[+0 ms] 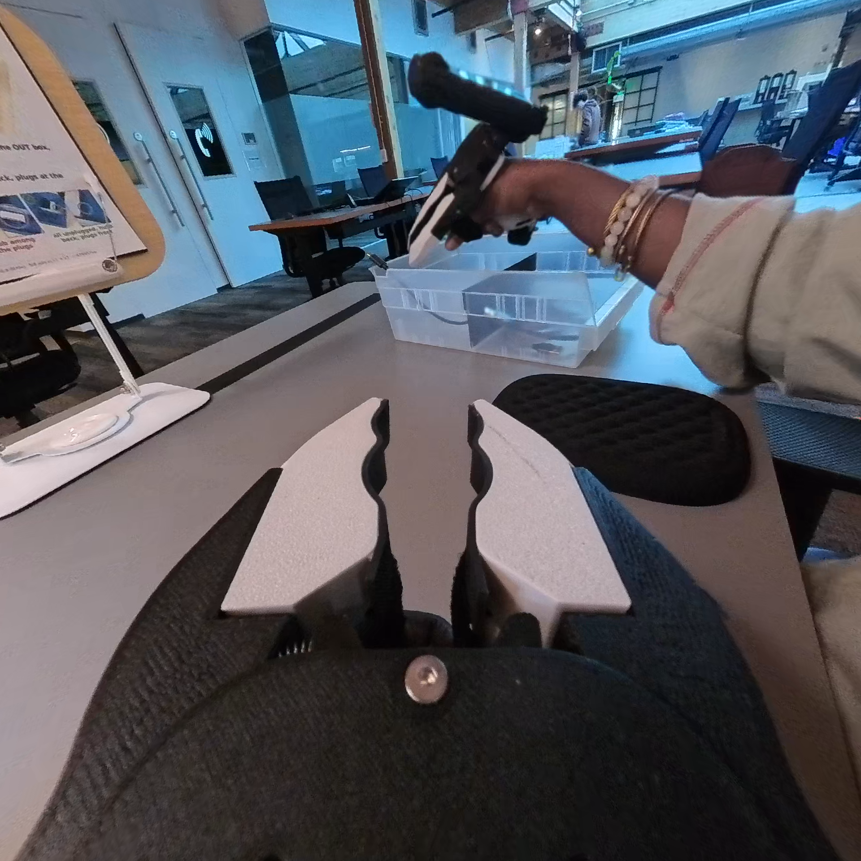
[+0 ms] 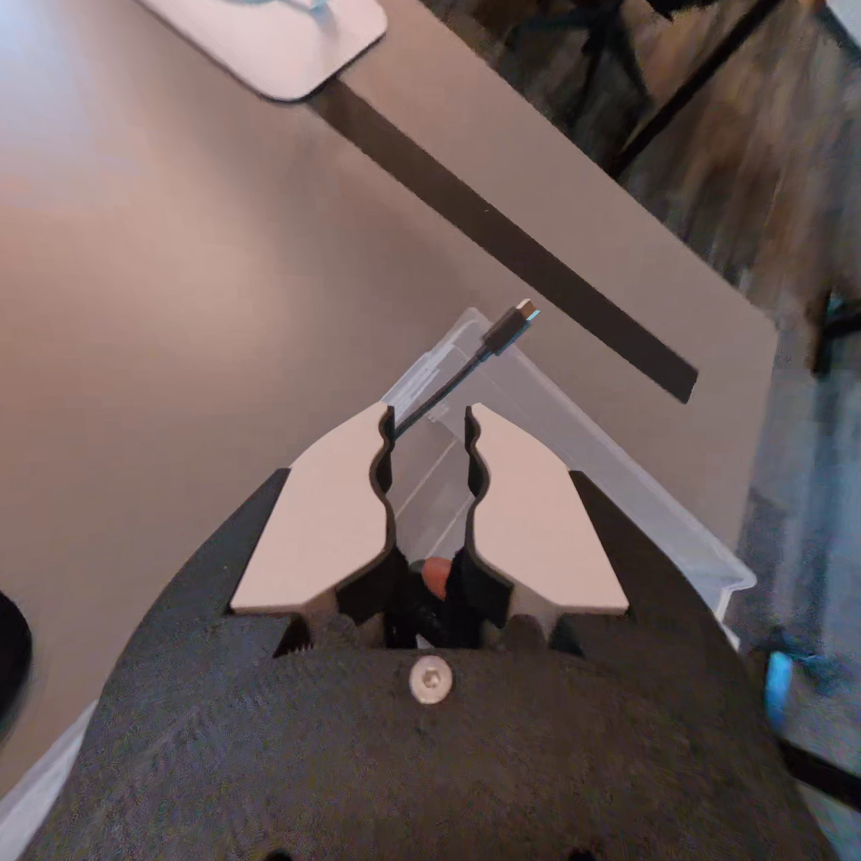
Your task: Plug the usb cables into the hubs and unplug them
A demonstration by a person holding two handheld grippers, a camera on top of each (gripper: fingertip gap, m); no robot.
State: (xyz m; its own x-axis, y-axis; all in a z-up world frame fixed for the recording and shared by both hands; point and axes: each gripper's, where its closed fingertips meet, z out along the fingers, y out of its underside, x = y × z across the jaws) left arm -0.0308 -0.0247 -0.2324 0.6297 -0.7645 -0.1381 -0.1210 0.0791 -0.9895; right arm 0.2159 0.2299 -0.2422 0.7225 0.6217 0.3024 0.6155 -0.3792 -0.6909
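A black USB cable (image 2: 438, 396) with a silver-tipped plug (image 2: 508, 331) hangs out over the corner of a clear plastic bin (image 2: 605, 466). My right gripper (image 2: 428, 412) is open just above that corner. The cable runs past the inner edge of its left finger, not clamped. In the left wrist view a hand holds the right gripper (image 1: 421, 251) tip-down at the bin's (image 1: 419, 317) left corner, with the plug (image 1: 379, 263) poking out beside it. My left gripper (image 1: 428, 410) is open and empty, low over the grey table (image 1: 279, 419). I cannot make out a hub.
A white stand (image 1: 93, 433) holding a sign board (image 1: 60, 177) is on the table at left, and its base also shows in the right wrist view (image 2: 289, 42). A black padded armrest (image 1: 624, 438) lies right of my left gripper. A sleeved arm (image 1: 745, 289) reaches across at right.
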